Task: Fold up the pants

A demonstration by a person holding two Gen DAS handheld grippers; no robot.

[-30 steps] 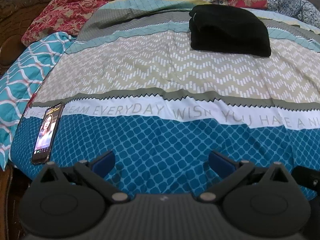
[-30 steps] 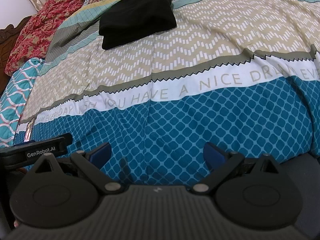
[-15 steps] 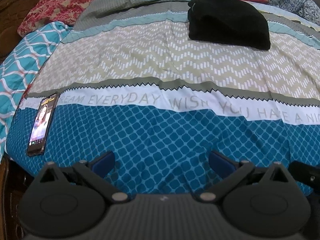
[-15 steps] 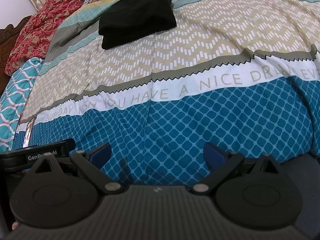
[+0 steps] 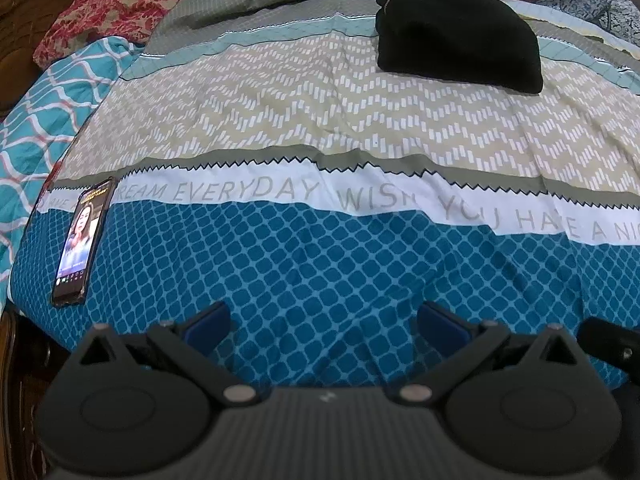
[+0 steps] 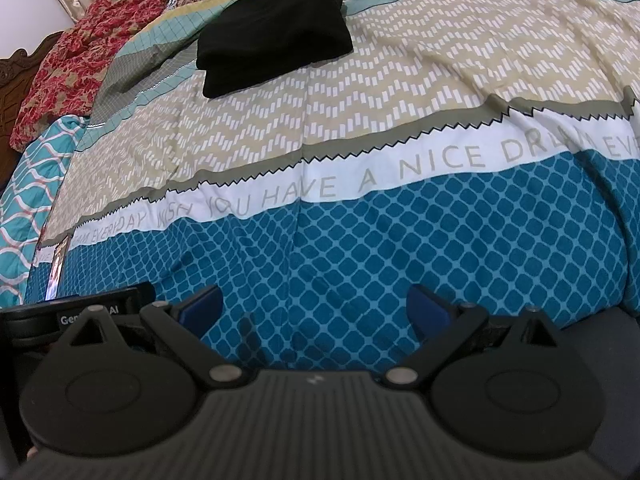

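Black pants (image 5: 456, 36) lay folded into a compact bundle at the far side of the bed, on the beige zigzag band of the bedspread (image 5: 280, 120), far edge against the grey/teal stripes; in the right wrist view the same bundle (image 6: 276, 36) sat upper left of centre, layered folds visible along its near edge; nothing touched it. Behind it, red floral bedding (image 5: 120, 4) was bunched against a carved wooden headboard (image 6: 16, 72); a teal lattice-print quilt (image 5: 36, 120) hung off the left edge of the bed. A phone (image 5: 82, 242) with its screen lit lay on the bedspread near the left edge, straddling the white lettered band and the blue diamond section, well apart from the pants. Left hand-held gripper (image 5: 324, 322) was spread wide, blue pads (image 5: 208, 322) empty, hovering over the blue diamond section at the near edge; right hand-held gripper (image 6: 314, 304) likewise wide and empty over the same section, just beside the left one, whose body showed at the lower left of the right wrist view; both well short of the pants.
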